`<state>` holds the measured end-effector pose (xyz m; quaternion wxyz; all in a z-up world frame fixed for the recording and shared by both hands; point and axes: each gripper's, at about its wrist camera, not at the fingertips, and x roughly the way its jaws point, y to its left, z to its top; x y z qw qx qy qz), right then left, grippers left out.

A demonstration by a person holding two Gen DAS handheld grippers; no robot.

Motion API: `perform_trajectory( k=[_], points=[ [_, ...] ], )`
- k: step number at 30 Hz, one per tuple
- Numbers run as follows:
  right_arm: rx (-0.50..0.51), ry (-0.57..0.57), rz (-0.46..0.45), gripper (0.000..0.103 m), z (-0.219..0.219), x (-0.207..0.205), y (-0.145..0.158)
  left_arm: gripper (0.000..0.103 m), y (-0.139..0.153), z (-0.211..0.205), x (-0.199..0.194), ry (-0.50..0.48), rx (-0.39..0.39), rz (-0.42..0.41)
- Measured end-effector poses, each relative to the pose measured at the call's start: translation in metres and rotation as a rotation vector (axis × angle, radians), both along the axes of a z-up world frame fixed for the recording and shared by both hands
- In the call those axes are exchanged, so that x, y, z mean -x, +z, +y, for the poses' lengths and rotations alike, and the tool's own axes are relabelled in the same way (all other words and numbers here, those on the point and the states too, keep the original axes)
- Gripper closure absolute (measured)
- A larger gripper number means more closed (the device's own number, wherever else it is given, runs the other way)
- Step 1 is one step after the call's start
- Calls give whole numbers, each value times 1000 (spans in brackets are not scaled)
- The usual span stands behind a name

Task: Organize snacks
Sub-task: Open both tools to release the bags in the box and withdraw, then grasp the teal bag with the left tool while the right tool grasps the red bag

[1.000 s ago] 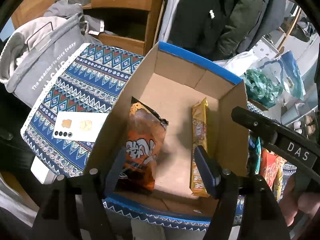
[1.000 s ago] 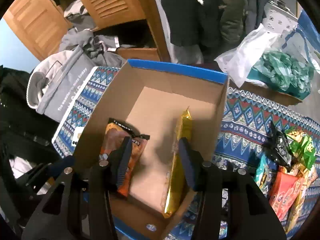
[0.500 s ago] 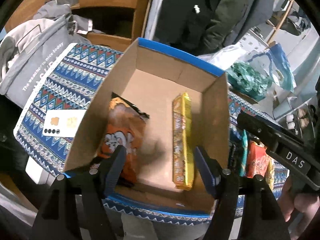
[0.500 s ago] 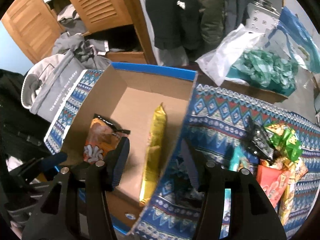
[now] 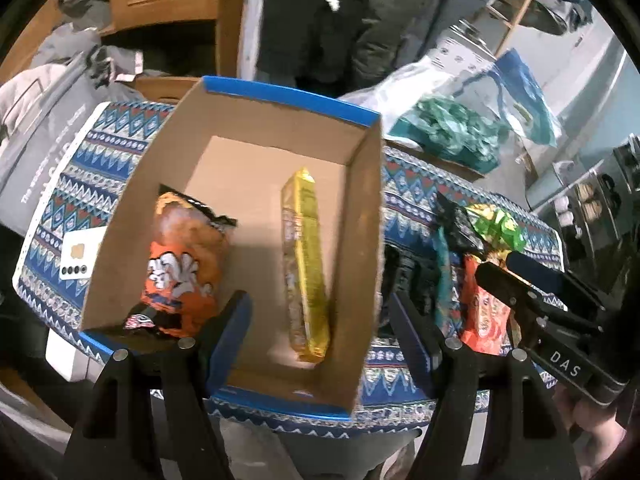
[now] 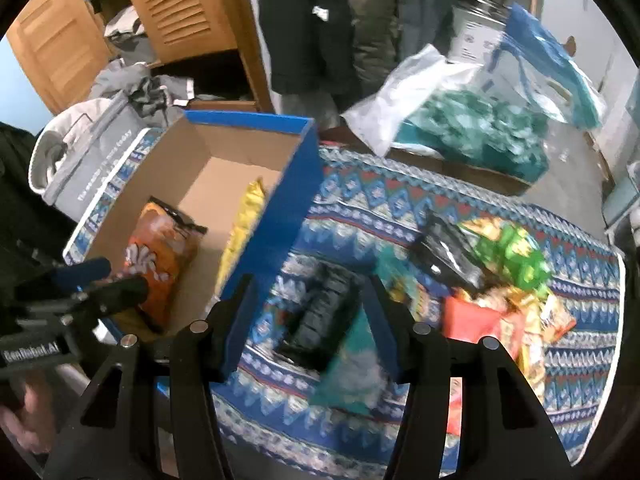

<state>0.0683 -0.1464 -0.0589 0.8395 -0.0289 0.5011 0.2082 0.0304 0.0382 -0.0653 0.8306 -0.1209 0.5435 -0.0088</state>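
Note:
A cardboard box with a blue rim (image 5: 366, 216) (image 6: 298, 184) stands on a patterned blue cloth (image 6: 360, 208). Inside lie an orange snack bag (image 5: 180, 268) (image 6: 160, 256) and a long yellow packet (image 5: 306, 264) (image 6: 242, 228). My left gripper (image 5: 320, 328) is open and empty over the box's near edge. My right gripper (image 6: 308, 312) is open and empty above a black packet (image 6: 320, 316) and a teal packet (image 6: 352, 372) on the cloth, right of the box. A pile of snacks (image 6: 500, 280) (image 5: 480, 280) lies further right.
A white card (image 5: 80, 252) lies on the cloth left of the box. A grey bag (image 6: 92, 152) sits at the far left. A plastic bag with teal contents (image 6: 472, 128) lies beyond the cloth. Wooden doors (image 6: 176, 8) and hanging coats (image 6: 320, 20) stand behind.
Both grippers have moved right. The right gripper went from over the box to over the packets on the cloth. The snack pile has come into the left wrist view.

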Motion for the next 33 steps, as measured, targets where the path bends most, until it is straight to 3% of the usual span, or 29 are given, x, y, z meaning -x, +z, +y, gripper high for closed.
perform_trajectory(
  k=[4,7,13,22,33],
  points=[
    [6,-23,-2,47,-27,9,-1,27,1,-19,1,-34,-9,0],
    [16,-42,-8,38,-43,13,-2,27,3,-36,2,-68,-20,0],
    [12,-111,5,37,-81,15,-11,27,-1,-68,2,-119,-34,18],
    [-25,-246,80,32,-135,12,-35,23,-20,-103,2,-155,-46,57],
    [-52,-331,188,31,-160,4,-78,23,-52,-131,-12,-158,-61,108]
  ],
)
